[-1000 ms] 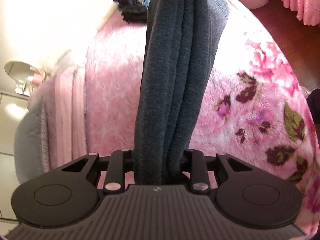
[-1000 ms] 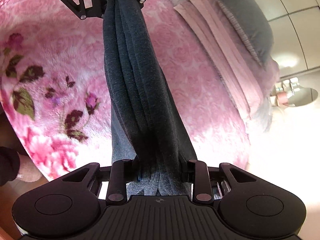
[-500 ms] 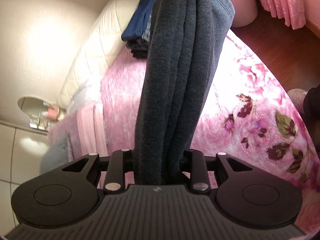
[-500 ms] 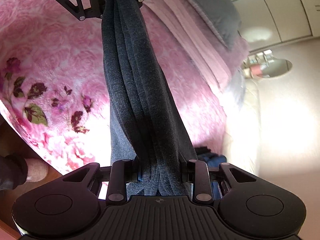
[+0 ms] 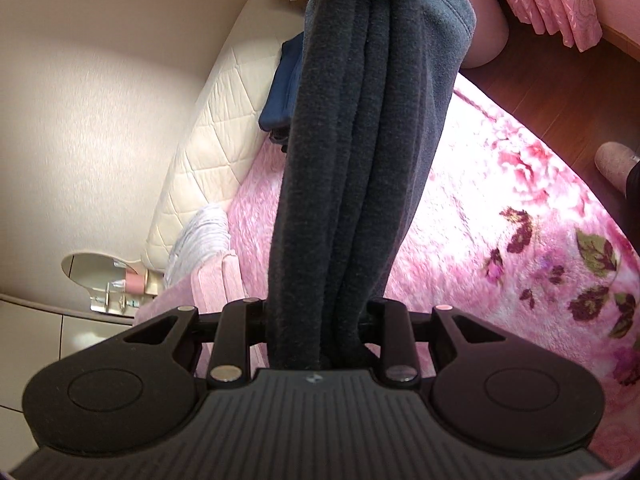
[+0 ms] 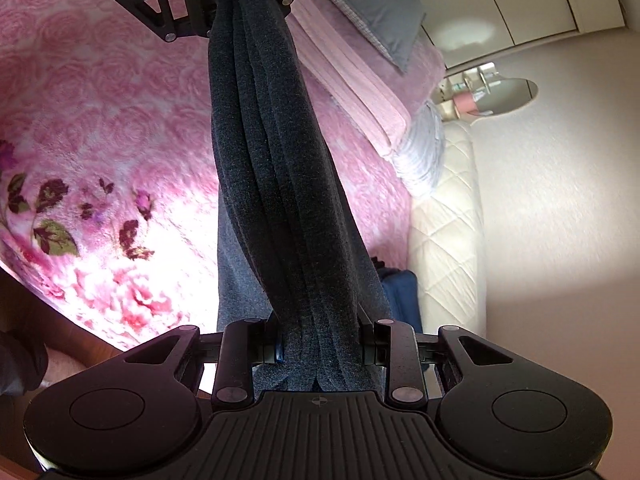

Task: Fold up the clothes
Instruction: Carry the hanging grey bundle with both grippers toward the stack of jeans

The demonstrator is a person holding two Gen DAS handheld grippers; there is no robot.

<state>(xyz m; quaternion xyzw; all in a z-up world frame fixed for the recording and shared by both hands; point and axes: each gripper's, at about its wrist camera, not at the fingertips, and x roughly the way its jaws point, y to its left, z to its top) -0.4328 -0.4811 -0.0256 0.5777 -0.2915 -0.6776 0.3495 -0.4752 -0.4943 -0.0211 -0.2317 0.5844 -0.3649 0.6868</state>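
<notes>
Item: dark grey garment (image 5: 352,184), bunched lengthwise, which we hold taut above the pink floral blanket (image 5: 500,248), left gripper (image 5: 316,320) pinching its lower-frame end, right gripper (image 6: 320,344) pinching the opposite end, long axis spanning both, neither nearer

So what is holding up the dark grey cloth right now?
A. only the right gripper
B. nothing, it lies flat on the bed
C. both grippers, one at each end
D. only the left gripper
C: the dark grey cloth is stretched between the left gripper, shut on one end, and the right gripper, shut on the other, above the pink blanket.
</notes>
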